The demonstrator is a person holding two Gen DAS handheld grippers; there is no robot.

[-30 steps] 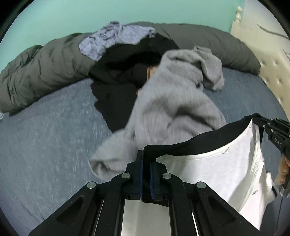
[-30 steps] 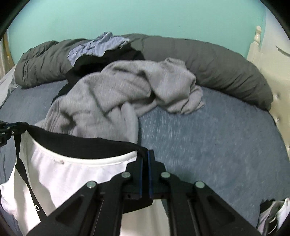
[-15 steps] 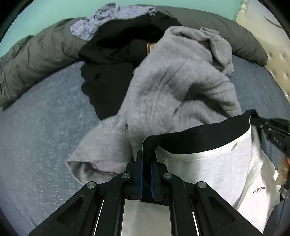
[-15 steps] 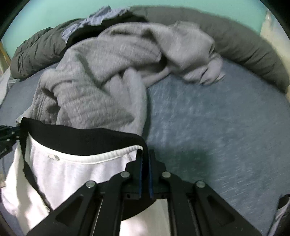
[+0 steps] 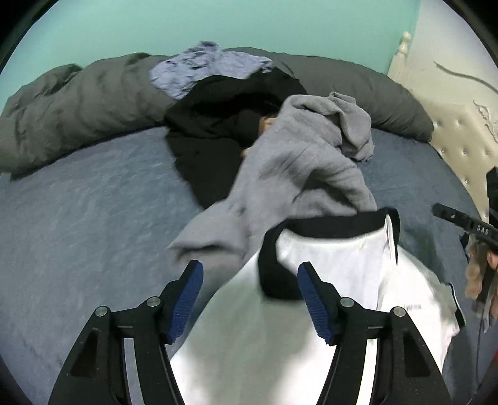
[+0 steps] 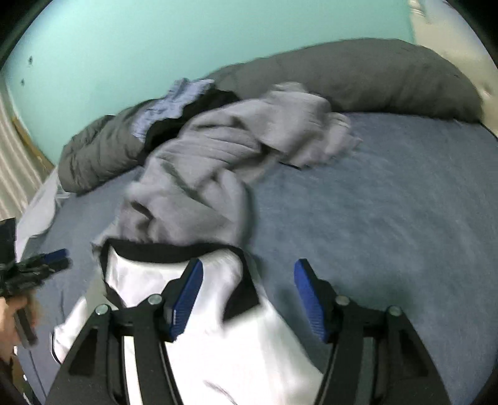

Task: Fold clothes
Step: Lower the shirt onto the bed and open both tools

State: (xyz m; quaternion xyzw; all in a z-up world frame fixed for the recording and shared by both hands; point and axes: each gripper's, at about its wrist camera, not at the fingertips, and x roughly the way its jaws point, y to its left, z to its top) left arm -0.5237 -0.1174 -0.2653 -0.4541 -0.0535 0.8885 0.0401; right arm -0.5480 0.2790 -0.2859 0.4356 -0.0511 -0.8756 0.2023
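White shirt [image 5: 336, 274] lies on the bed [image 5: 87, 212], both grippers spread open above it.

The shirt, white with a black collar [image 5: 326, 222] and black trim, lies on the blue bed sheet at the near edge, its collar end touching the lower edge of a grey sweater [image 5: 298, 174]. The left gripper [image 5: 250, 296] has its blue-padded fingers [image 5: 186, 299] wide apart with the collar lying between them, gripping nothing. The right gripper [image 6: 247, 299] is likewise spread, its left pad over the shirt's [image 6: 218, 336] shoulder, its right pad over bare sheet [image 6: 373, 218]. Beyond the grey sweater [image 6: 211, 162] lie a black garment [image 5: 218, 131] and a pale blue one [image 5: 202, 67], heaped against a dark grey duvet [image 5: 77, 106] rolled along the teal wall [image 5: 218, 21]. A cream tufted headboard [image 5: 457, 131] stands at the right.
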